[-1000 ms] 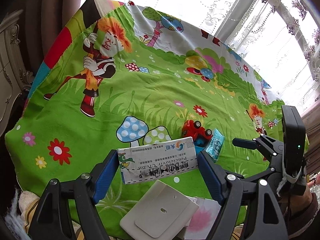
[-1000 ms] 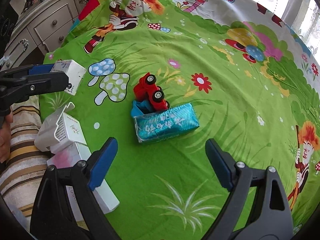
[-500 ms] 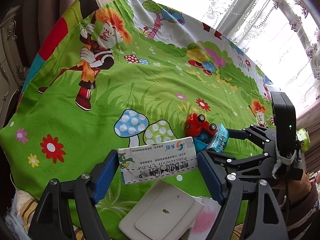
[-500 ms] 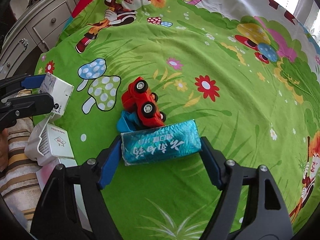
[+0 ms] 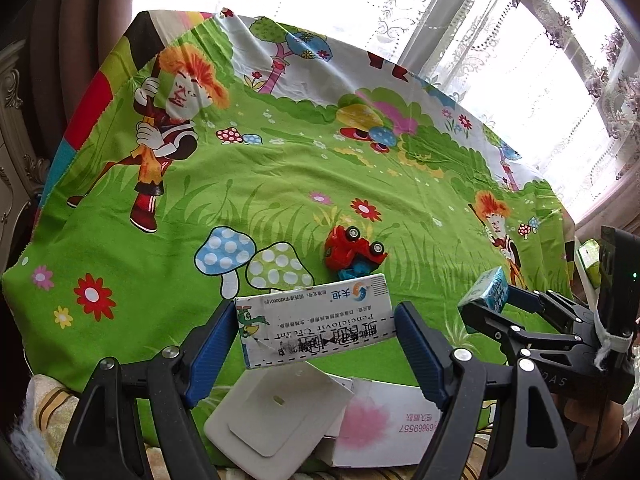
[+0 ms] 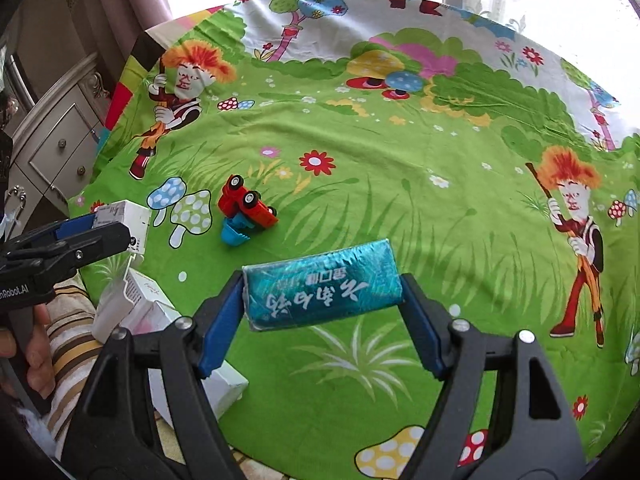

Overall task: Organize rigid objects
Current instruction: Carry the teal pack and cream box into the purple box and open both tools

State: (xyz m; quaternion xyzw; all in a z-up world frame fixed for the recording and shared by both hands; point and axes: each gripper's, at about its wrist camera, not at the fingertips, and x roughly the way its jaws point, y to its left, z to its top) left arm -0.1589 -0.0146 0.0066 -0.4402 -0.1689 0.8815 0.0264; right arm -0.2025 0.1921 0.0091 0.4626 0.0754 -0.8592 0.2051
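Note:
My left gripper (image 5: 316, 330) is shut on a white medicine box (image 5: 304, 308), held lengthwise between the blue pads above the near edge of the cloth. My right gripper (image 6: 322, 294) is shut on a shiny teal packet (image 6: 320, 286), its ends pressed by both pads, and it hangs clear above the cloth. A red toy car (image 6: 246, 206) with a blue scoop lies tipped on its side on the cloth, left of and beyond the packet. In the left wrist view the right gripper (image 5: 492, 300) shows at the right with the teal packet (image 5: 486, 290), and the toy car (image 5: 352, 248) lies just beyond the box.
A green cartoon-print cloth (image 5: 240, 184) covers the table. White boxes (image 5: 276, 412) and a pink-flowered box (image 5: 384, 424) lie at its near edge. A carved dresser (image 6: 52, 148) stands at the left, with curtained windows behind. A hand (image 6: 36, 356) holds the left gripper.
The right gripper shut on the teal packet, then lifted it off the cloth and to the right, away from the toy car. The left gripper kept its box and shifted slightly.

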